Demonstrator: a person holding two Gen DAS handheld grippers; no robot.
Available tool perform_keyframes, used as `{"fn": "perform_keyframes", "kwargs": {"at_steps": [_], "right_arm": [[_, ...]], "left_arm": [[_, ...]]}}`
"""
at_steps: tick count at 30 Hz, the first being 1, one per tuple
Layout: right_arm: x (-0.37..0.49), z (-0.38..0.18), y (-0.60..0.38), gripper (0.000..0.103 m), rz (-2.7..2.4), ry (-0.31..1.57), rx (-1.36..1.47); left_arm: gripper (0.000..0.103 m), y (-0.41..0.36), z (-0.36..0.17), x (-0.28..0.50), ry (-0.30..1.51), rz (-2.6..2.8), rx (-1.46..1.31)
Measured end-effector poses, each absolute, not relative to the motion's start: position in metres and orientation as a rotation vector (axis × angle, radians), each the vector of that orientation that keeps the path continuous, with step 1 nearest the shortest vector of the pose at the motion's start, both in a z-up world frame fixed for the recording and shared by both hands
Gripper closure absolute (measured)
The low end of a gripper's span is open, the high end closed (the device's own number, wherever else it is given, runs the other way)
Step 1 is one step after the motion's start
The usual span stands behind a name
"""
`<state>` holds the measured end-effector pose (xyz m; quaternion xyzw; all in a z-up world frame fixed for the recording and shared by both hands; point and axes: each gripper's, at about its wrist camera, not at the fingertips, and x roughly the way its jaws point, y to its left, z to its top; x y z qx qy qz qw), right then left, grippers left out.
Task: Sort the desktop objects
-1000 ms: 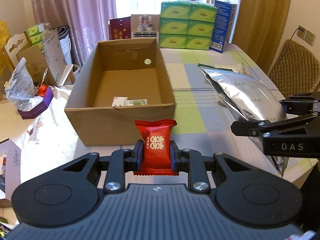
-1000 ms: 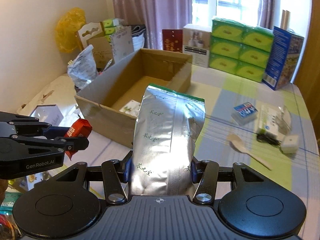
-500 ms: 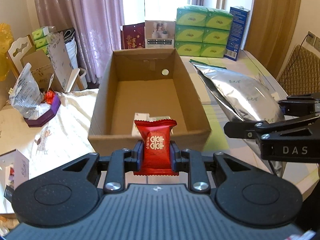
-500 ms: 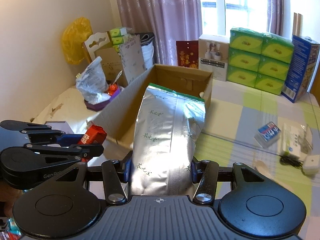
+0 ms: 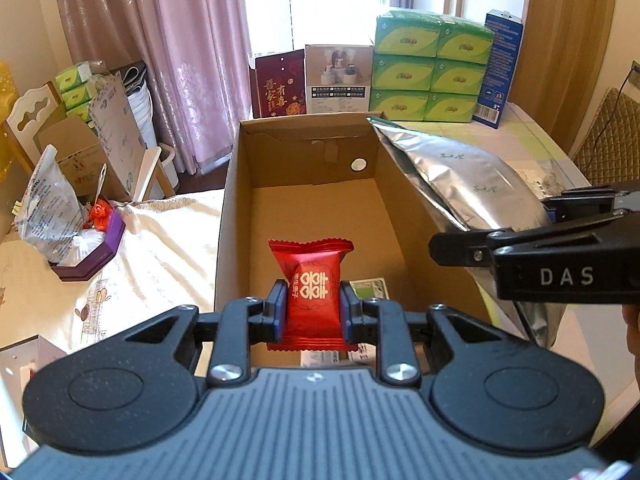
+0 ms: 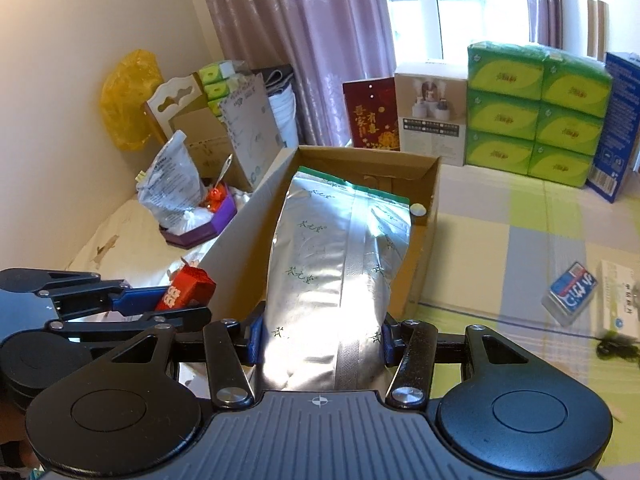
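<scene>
**Left wrist and right wrist views: two loads poised at one box**

Left wrist view: the left gripper (image 5: pixel 312 312) is closed on a red candy packet (image 5: pixel 311 292), its pads pinching the wrapper's lower half while the crimped top stands upright above them. The packet hangs over the near end of the open cardboard box (image 5: pixel 236 208), with a small printed packet (image 5: pixel 370 288) lying on the box floor just behind it. The right gripper (image 5: pixel 532 252) enters from the right, carrying the silver foil bag (image 5: pixel 460 176) slanted across the box's right wall. The likely trouble here is crowding: both loads approach the same opening, and the long bag could knock the box wall or brush the candy if both descend together. The slick wrapper, held only low down, could also slip sideways.

Right wrist view: the right gripper (image 6: pixel 320 340) is clamped around the lower part of the silver foil bag (image 6: pixel 340 264), which extends forward over the cardboard box (image 6: pixel 424 248), its green-edged top near the far wall. The bag looks heavy and floppy; released while resting on the rim, it could tip outward onto the tabletop (image 6: pixel 500 248). The left gripper (image 6: pixel 160 308) sits just beside the box's left wall, gripping the red candy packet (image 6: pixel 184 290).
</scene>
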<state>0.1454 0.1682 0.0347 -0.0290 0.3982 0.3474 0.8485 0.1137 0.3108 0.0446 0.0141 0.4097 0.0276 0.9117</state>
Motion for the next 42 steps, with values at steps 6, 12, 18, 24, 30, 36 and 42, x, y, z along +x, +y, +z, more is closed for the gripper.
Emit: {"fn": "perform_keyframes", "kwargs": {"at_steps": [6,12,18,24,30,36,42], "right_arm": [[0.164,0.022,0.182,0.054,0.727,0.86,-0.039],[0.181,0.008,0.189,0.054,0.708,0.884,-0.025],[0.19,-0.005,0.192,0.054,0.703,0.896,-0.022],[0.191,-0.011,0.195,0.054,0.698,0.898,-0.021],[0.189,-0.004,0.191,0.036,0.718,0.855,0.019],[0.182,0.013,0.179,0.036,0.708,0.821,0.016],[0.171,0.02,0.157,0.034,0.689,0.829,0.02]], "left_arm": [[0.082,0.325,0.032,0.136,0.861,0.051,0.018],[0.082,0.334,0.011,0.151,0.881,0.042,0.0],[0.08,0.34,-0.008,0.163,0.912,0.052,-0.012],[0.075,0.345,-0.008,0.157,0.897,0.066,-0.019],[0.074,0.348,-0.001,0.15,0.882,0.08,-0.031],[0.07,0.343,0.007,0.14,0.871,0.079,-0.033],[0.067,0.332,0.017,0.126,0.862,0.078,-0.04]]}}
